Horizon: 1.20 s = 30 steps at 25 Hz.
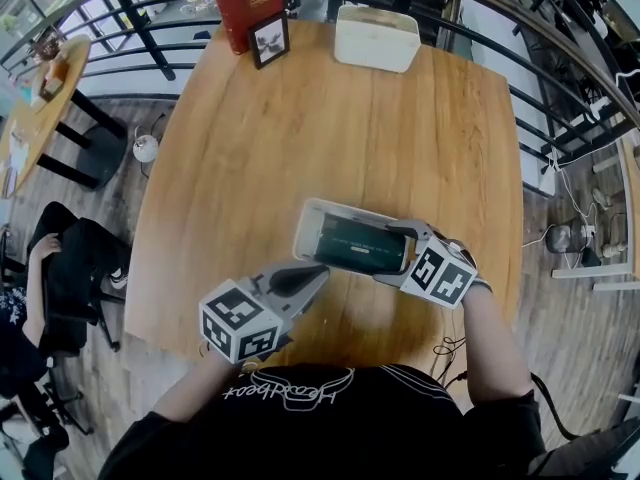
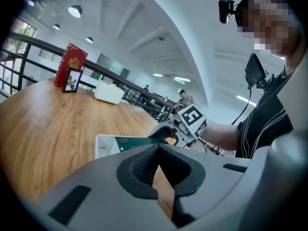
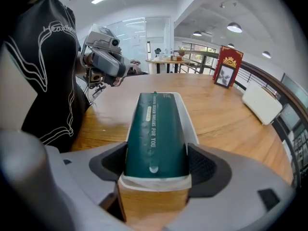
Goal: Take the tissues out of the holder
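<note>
A white holder [image 1: 308, 218] lies on the wooden table [image 1: 300, 138] near its front edge, with a dark green tissue pack [image 1: 360, 248] in it. My right gripper [image 1: 400, 253] is at the holder's right end. In the right gripper view the pack [image 3: 156, 134] and the holder's rim [image 3: 185, 117] run between the wide-set jaws of my right gripper [image 3: 156, 167], whose pads flank both sides closely. My left gripper [image 1: 315, 273] sits just in front of the holder, shut and empty. In the left gripper view its closed tips [image 2: 161, 177] point past the pack [image 2: 134, 142].
At the table's far edge stand a red box [image 1: 245, 3], a small photo frame [image 1: 268, 38] and a white box [image 1: 376, 38]. A black railing [image 1: 150, 28] curves behind the table. A person sits at the left [image 1: 60, 268].
</note>
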{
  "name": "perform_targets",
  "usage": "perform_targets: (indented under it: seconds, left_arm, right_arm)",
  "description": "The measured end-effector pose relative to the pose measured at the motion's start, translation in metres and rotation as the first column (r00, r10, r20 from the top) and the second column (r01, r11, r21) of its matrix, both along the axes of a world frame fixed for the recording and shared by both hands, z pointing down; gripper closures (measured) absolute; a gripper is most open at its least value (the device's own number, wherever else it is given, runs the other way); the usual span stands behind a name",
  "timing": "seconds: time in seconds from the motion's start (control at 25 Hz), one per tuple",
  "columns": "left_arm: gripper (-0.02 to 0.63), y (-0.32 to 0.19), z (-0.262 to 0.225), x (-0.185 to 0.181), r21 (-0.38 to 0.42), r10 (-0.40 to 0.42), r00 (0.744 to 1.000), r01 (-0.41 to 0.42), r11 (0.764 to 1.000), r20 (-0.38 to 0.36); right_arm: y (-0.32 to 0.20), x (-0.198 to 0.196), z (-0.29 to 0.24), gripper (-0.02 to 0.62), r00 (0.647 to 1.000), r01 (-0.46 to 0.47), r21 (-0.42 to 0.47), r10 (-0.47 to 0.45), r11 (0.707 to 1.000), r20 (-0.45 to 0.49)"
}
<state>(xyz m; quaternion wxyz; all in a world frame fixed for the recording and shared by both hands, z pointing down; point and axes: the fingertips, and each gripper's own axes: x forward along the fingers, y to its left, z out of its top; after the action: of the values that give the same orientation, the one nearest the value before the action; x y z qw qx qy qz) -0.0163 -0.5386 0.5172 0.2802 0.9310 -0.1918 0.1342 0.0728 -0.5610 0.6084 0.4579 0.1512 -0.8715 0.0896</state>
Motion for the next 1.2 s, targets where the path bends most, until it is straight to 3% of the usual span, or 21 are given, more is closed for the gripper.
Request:
perform_targets:
  seconds: [0.4,0.64,0.88,1.2]
  left_arm:
    - [0.592,0.002,-0.001,-0.001,-0.001,-0.018,1.0,0.018,1.0,-0.005]
    - [0.592,0.013,-0.009,0.002,0.014,-0.001,1.0,0.001,1.0,-0.008]
    - [0.592,0.021,-0.007,-0.006,0.021,-0.024,1.0,0.024,1.0,0.012]
    - [0.592,0.038,-0.018,-0.011,0.037,-0.046,0.999,0.046,0.998,0.004]
  right_arm:
    - [0.0,0.002,0.006,0.24,0.997,-0.022,-0.03,0.019,0.999,-0.075]
    - [0.001,0.001,0.002,0.264,0.992,-0.019,0.014,0.02,1.0,-0.127]
    - [0.003,0.0,-0.001,0.27,0.989,-0.057,0.046,0.062,0.997,-0.134]
    - [0.006,0.003,-0.009,0.272,0.975,-0.047,0.131,0.074,0.99,-0.209]
